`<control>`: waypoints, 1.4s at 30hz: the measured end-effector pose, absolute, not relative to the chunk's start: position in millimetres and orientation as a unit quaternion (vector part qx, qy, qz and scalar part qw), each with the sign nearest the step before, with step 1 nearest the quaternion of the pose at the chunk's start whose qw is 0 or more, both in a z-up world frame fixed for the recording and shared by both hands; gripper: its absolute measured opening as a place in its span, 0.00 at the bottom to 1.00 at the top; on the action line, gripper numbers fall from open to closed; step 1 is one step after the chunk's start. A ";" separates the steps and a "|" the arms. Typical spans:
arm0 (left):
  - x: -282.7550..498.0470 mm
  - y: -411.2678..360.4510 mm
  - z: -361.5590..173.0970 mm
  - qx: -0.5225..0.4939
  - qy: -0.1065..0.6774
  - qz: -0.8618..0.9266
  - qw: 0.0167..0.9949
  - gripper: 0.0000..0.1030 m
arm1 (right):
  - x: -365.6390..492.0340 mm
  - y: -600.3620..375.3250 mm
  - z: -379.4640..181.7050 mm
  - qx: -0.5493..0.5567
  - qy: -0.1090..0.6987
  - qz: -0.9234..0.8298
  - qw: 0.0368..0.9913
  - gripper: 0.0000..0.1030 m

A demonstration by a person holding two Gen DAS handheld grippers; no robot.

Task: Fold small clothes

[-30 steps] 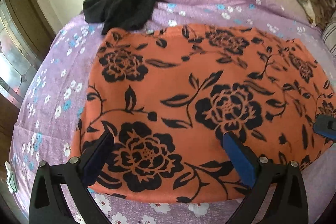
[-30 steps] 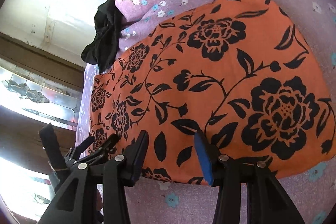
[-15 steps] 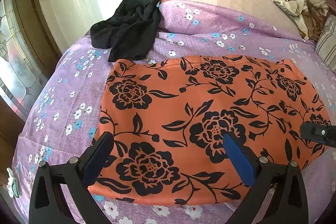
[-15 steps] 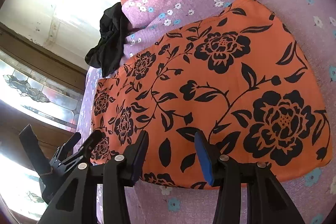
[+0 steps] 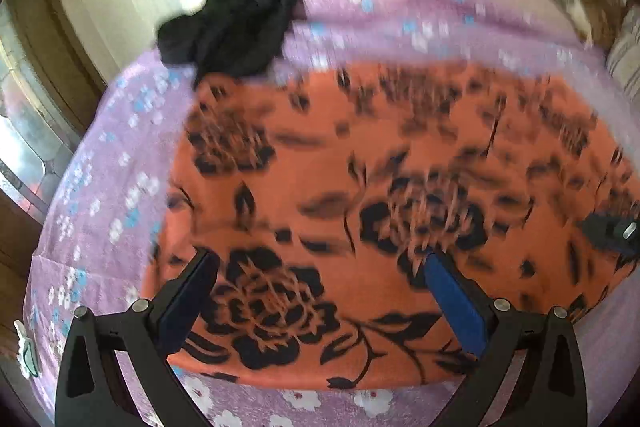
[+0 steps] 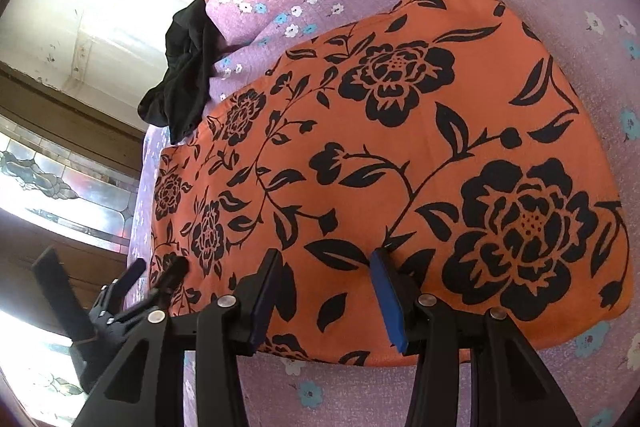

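While the orange cloth (image 6: pixel 400 155) lies flat on the bed (image 6: pixel 600 27), both grippers, left (image 5: pixel 316 259) and right (image 6: pixel 324 259), hover over its near edge with jaws released, empty. Next, I judge, they must pinch this edge and fold.

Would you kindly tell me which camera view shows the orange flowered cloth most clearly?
The right wrist view: the orange flowered cloth is sharp there, its black flowers crisp and nearly all its outline visible. The left wrist view shows it lying flat too, but blurred, with its right end cut off.
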State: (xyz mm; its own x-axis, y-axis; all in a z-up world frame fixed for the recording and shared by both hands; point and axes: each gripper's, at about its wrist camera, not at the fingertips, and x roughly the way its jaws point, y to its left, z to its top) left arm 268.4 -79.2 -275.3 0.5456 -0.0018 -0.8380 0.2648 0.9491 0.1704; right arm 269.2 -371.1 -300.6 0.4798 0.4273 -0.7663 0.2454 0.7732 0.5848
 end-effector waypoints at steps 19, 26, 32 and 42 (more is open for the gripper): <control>246.6 13.9 -252.8 0.039 0.476 0.009 0.879 1.00 | 181.6 -444.2 -299.3 0.501 0.457 -0.003 0.735 0.63; 259.9 35.8 -273.9 0.034 0.518 0.029 0.854 1.00 | 177.2 -464.1 -323.0 0.536 0.444 -0.063 0.715 0.63; 278.2 43.1 -273.9 0.014 0.526 0.017 0.850 1.00 | 203.3 -469.0 -333.5 0.566 0.390 -0.082 0.721 0.65; 301.5 80.2 -265.6 -0.010 0.522 0.053 0.851 1.00 | 229.1 -454.7 -331.5 0.516 0.371 -0.110 0.764 0.24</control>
